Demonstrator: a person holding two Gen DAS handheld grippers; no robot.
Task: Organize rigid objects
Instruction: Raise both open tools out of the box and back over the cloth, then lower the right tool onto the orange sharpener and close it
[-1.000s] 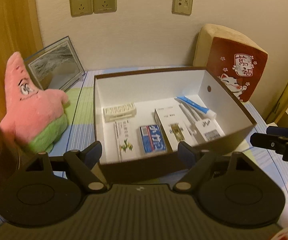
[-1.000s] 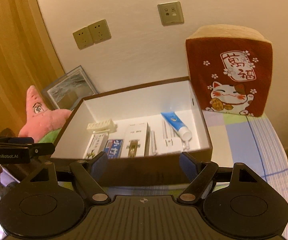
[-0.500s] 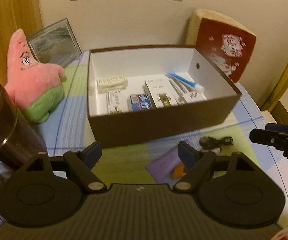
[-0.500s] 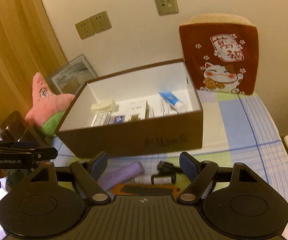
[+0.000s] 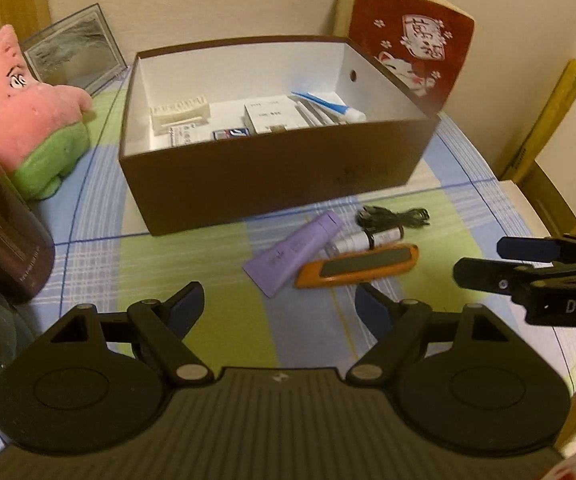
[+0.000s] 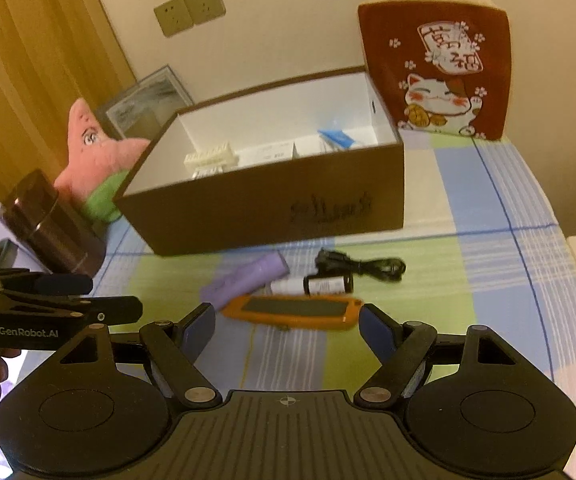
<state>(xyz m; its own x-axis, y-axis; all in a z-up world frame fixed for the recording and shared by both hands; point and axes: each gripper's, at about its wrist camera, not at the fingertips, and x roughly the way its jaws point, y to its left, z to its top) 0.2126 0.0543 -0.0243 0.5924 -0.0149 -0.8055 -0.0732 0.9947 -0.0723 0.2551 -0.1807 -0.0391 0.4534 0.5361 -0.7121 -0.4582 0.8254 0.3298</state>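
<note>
While both grippers hang over a checked tablecloth (image 5: pixel 100 264), a brown open box (image 5: pixel 272 176) fills the upper middle of each frame. Inside it lie small cartons, a white comb-like piece (image 5: pixel 180 110) and a blue-and-white tube (image 5: pixel 328 104).

Below the box, toward the centre, four loose items lie close together: a purple tube (image 5: pixel 294 252), an orange case (image 5: pixel 358 266) touching its lower end, a small black-and-white cylinder (image 6: pixel 326 284) and a coiled black cable (image 6: pixel 362 266).

The left gripper (image 5: pixel 278 306) has its fingers spread wide around nothing. The right gripper (image 6: pixel 286 326) also stands wide open and empty, the orange case just beyond its tips.

A pink plush star (image 5: pixel 28 116) and a dark tumbler (image 6: pixel 50 224) sit at the left.
</note>
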